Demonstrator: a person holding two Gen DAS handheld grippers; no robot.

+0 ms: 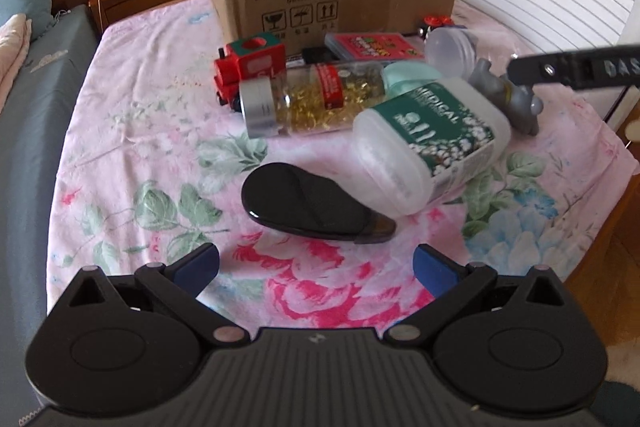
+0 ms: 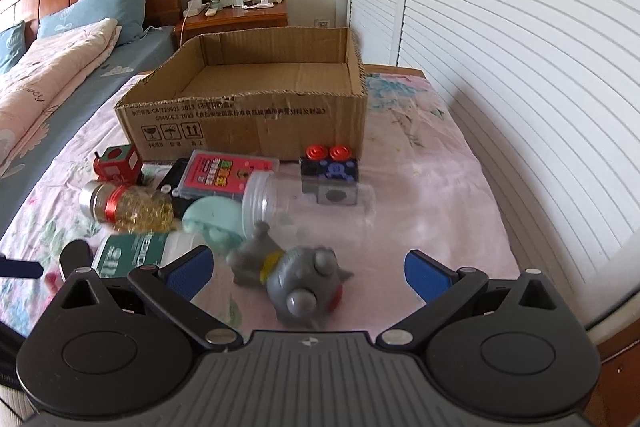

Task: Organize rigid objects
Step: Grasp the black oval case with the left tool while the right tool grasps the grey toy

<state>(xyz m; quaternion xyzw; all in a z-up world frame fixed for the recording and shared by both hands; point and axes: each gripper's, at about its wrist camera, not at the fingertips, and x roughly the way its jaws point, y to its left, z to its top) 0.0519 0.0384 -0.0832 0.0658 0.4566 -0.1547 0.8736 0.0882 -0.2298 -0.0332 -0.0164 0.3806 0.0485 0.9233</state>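
I judge that I am at the approach stage of a pick: nothing is held yet, and the cardboard box (image 2: 256,107) beyond the pile looks empty from the right wrist view. My right gripper (image 2: 308,269) has its blue pads spread wide, and the grey toy figure (image 2: 296,277) lies on its side between them, close to the palm. It is a rounded grey body with a yellow band round the neck, bulging eyes and a touch of red at the cheek; the picture is blurred there. The next move, I think, calls for settling down around its thick middle, squeezing, then lifting over the box's near wall.

My left gripper (image 1: 316,267) is likewise spread wide and holds nothing, hovering above the floral sheet (image 1: 140,115). Just ahead of it lies a black oval case (image 1: 308,205), flat on the sheet, and beyond that a white cotton-swab tub (image 1: 428,143) on its side, touching a clear capsule bottle (image 1: 308,99). A red toy train (image 1: 248,63) stands near the box.
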